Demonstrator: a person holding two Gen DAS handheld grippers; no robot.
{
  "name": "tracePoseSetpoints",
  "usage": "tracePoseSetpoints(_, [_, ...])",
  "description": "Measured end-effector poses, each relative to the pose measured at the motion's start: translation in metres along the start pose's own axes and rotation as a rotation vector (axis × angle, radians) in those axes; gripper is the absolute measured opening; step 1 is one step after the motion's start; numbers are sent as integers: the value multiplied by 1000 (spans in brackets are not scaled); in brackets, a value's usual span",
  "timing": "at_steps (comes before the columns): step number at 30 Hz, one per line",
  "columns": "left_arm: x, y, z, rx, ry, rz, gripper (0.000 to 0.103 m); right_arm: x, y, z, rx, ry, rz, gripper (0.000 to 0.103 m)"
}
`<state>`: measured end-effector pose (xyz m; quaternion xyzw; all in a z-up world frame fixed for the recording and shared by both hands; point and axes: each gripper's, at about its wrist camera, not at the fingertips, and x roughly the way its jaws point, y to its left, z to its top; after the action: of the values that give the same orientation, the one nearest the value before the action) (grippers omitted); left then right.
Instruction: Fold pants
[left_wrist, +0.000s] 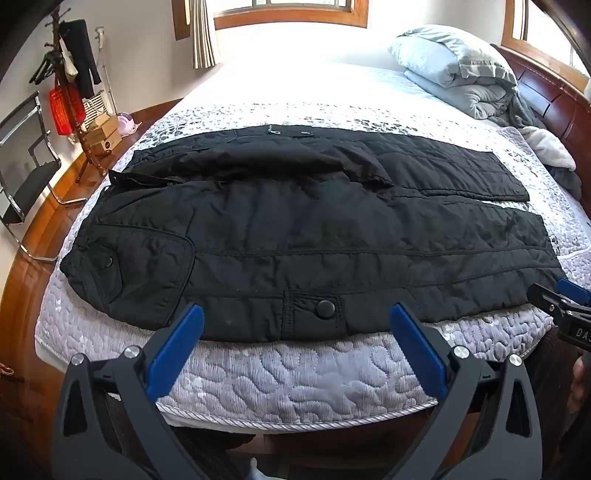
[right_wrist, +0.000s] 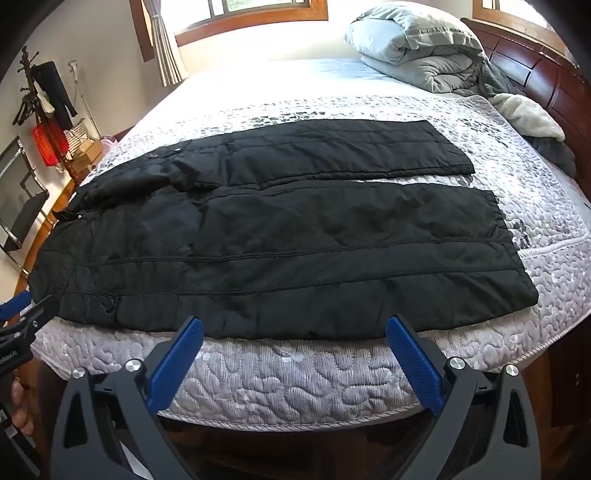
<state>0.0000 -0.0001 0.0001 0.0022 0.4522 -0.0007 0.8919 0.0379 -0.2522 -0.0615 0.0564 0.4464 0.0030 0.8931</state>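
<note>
Two grippers hang at the near edge of my bed (left_wrist: 295, 384). From the left: a coat rack (left_wrist: 70, 85) with a red bag, then black quilted pants (left_wrist: 314, 236) spread flat across the bed, waist left, legs running right, a snap button (left_wrist: 325, 309) on the near pocket. My left gripper (left_wrist: 295, 325) has its jaws wide apart, empty. My right gripper (right_wrist: 293, 341) likewise gapes, holding nothing; its body shows white letters "DA", the rest cut off. Folded bedding (right_wrist: 417, 55) sits far right.

Pants (left_wrist: 314, 229) spread across bed (left_wrist: 295, 380), waist left, legs right, folded bedding (left_wrist: 454, 70) behind, chair (left_wrist: 26, 166) far left
</note>
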Motion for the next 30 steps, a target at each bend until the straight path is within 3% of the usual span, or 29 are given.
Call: tracePoseSetpoints(30, [0,-3,1,8,-8,3,100,8,-3,-2,12,18,-7,99])
